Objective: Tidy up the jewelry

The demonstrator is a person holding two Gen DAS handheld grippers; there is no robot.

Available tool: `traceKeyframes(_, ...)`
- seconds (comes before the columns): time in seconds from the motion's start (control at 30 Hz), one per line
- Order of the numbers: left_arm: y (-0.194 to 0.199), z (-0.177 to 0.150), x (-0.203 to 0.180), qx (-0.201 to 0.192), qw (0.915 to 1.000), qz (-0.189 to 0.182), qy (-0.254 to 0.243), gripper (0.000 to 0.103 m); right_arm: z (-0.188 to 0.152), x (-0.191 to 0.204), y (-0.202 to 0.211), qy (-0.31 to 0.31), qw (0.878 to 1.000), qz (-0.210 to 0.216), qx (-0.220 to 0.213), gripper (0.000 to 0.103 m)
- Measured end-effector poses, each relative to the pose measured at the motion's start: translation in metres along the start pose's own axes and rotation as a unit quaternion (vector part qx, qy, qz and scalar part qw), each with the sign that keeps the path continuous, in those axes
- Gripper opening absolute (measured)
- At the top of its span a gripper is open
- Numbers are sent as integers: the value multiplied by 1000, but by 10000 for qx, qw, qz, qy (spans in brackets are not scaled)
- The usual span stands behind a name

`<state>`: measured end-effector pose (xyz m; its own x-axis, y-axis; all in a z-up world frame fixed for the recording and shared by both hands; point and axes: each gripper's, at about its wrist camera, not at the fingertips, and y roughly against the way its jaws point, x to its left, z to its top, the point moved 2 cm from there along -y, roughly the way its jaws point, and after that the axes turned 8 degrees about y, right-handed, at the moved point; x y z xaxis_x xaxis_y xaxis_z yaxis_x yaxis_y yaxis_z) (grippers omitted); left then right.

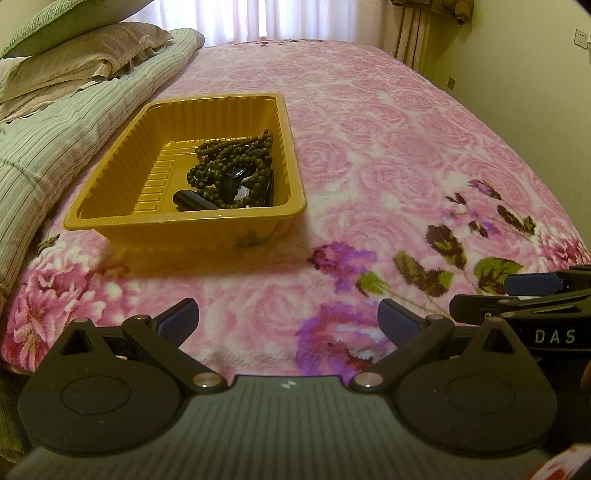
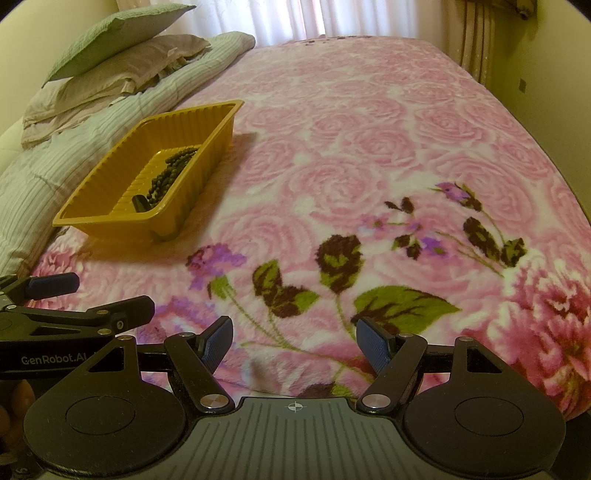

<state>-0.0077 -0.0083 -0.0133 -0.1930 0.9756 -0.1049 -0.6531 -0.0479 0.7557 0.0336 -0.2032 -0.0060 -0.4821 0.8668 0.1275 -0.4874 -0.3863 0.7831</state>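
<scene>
A yellow ribbed plastic tray (image 1: 110, 218) (image 2: 107, 221) rests on the pink floral bedspread (image 1: 369, 147) (image 2: 351, 147). Inside it lie strands of dark brown beads (image 1: 225, 158) (image 2: 170, 173) and some black glossy pieces (image 1: 192, 201). My left gripper (image 1: 288, 317) hovers open over the bedspread in front of the tray, nothing between its fingers. Open too is my right gripper (image 2: 293, 336), over the bedspread to the right of the tray and holding nothing. Each gripper shows at the edge of the other's view, the left gripper (image 2: 74, 299) and the right gripper (image 1: 517, 291).
Folded striped bedding (image 1: 55, 147) (image 2: 55, 166) and stacked pillows (image 1: 74, 55) (image 2: 118, 55) lie along the left side behind the tray. Curtains (image 1: 295, 18) hang at the far end. The bed's edge and a wall (image 1: 535, 92) run along the right.
</scene>
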Motion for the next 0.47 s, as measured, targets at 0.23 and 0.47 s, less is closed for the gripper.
traceKeyframes(0.23,-1,0,3,-22,10000,-11,2,103,1,0,0,2,10000,-2,-3,74)
traceKeyframes(0.47,1,4,6,-141,9998,-59,89,103,1,4,-1,18,10000,-3,-7,74)
